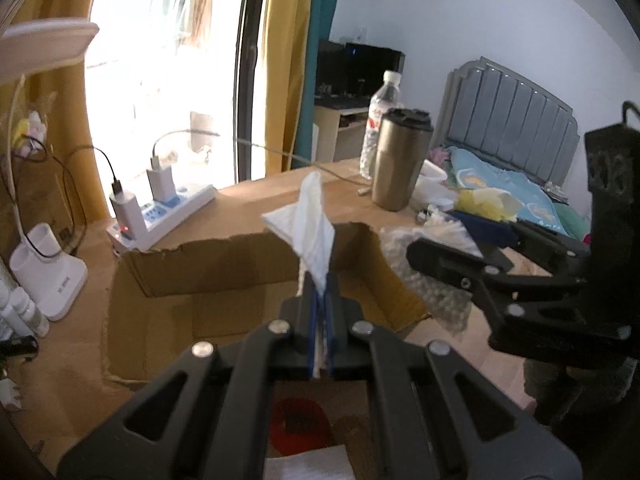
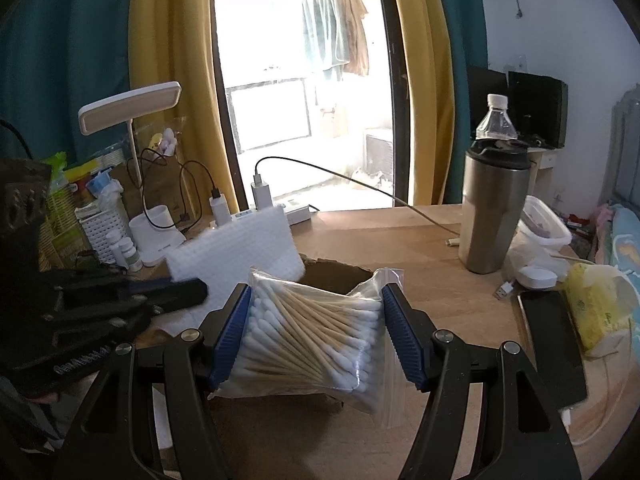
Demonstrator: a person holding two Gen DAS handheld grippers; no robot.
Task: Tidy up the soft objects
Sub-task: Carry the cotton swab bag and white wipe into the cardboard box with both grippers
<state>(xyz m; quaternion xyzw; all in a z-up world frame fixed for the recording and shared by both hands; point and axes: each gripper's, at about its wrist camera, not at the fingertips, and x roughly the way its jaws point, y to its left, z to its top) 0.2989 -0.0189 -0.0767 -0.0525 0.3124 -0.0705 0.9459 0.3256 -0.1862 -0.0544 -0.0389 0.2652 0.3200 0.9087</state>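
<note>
Left gripper (image 1: 320, 304): blue pads pressed together on a thin white textured sheet (image 1: 314, 220). The sheet stands up ahead of the fingertips, edge-on in the left wrist view, where it looks folded and pleated. From the right wrist view it reads as a flat, quilted white pad with a fine grid pattern, held above the far-left rim of the cardboard box (image 1: 168, 280).

Right gripper (image 2: 316, 332): jaws part-spread and pinching a clear zip bag of cotton swabs (image 2: 308, 336) across its width. The pads press on both bag sides. Swabs have pale wooden sticks with white tips, packed roughly parallel and slanting between the pads. Loose bag film sticks out past the right pad and hangs below it.

The box sits open directly below and ahead of both grippers; brown, torn rim, inner floor in shadow.

Beyond the right gripper, to its right: steel tumbler (image 2: 494, 212) with black lid, clear water bottle (image 2: 496, 118) behind it. Near its right side: yellow tissue pack (image 2: 596, 312). Ahead-left of the left gripper: white power strip (image 1: 160, 216) with chargers plugged in.
</note>
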